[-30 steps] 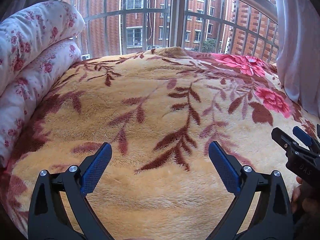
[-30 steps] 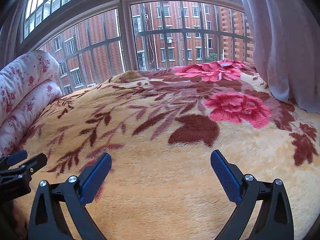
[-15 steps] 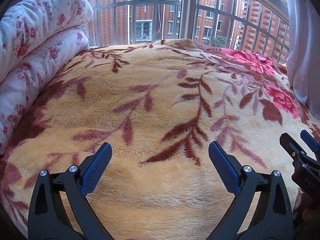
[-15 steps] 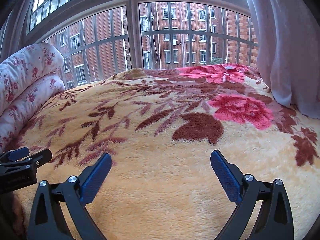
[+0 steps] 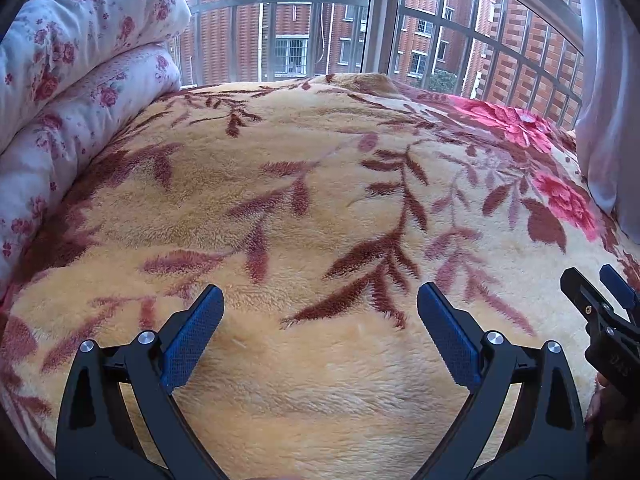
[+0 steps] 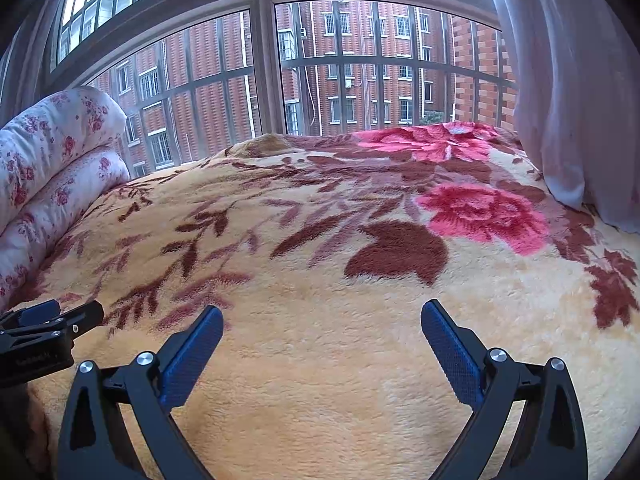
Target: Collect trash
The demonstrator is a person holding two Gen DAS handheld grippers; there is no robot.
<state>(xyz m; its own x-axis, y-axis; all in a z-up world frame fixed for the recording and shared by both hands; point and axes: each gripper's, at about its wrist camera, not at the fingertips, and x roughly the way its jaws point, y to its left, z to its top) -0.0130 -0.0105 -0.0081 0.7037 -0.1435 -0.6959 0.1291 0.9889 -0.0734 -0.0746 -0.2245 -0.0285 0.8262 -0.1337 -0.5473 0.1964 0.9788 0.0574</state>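
Left gripper (image 5: 320, 312): fingers spread wide, nothing between them, held above the near part of the floral fleece blanket (image 5: 320, 208). Right gripper (image 6: 322, 320): fingers likewise wide apart and empty, over the same blanket. No trash could be made out anywhere on the blanket. Rolled floral quilt (image 5: 72, 80): lay along the blanket's left edge. White curtain (image 6: 568, 92): hung at the blanket's far right. Barred window (image 6: 280, 72): stood beyond the blanket's far edge.
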